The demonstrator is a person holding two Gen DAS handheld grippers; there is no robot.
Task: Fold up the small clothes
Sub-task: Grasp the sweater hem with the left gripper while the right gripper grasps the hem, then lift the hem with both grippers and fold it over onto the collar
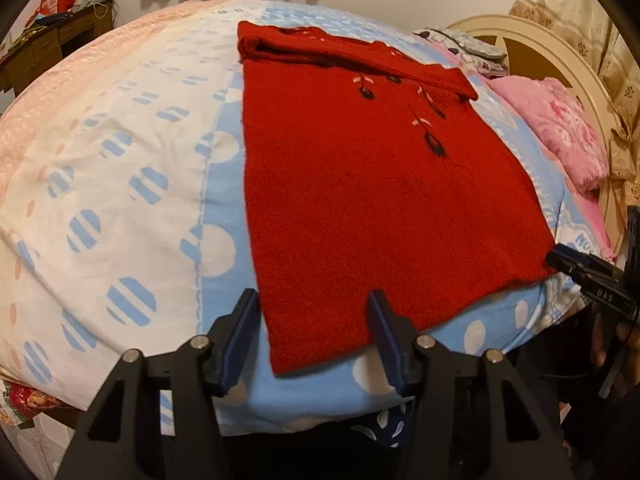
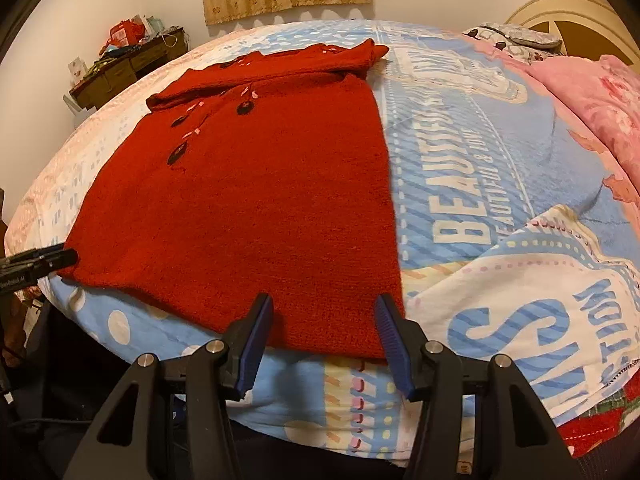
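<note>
Left wrist view: I see both grippers, left gripper (image 1: 314, 338) and right gripper (image 2: 324, 340), fingers apart, straddling the red sweater's (image 1: 360, 184) near hem on the bed (image 1: 132, 184).

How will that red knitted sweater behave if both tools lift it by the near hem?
The red knitted sweater will probably droop between the left tool and right tool; it lies limp along the bedspread's curve. Its fuzzy knit looks grippy, unlikely to slip. The folded sleeves may fall open.

So that's one red sweater (image 1: 360, 184) on one bed (image 1: 120, 168), plus two grippers, left (image 1: 314, 300) and right (image 2: 324, 304). One pink pillow (image 1: 560, 132), one wooden desk (image 2: 128, 68).
</note>
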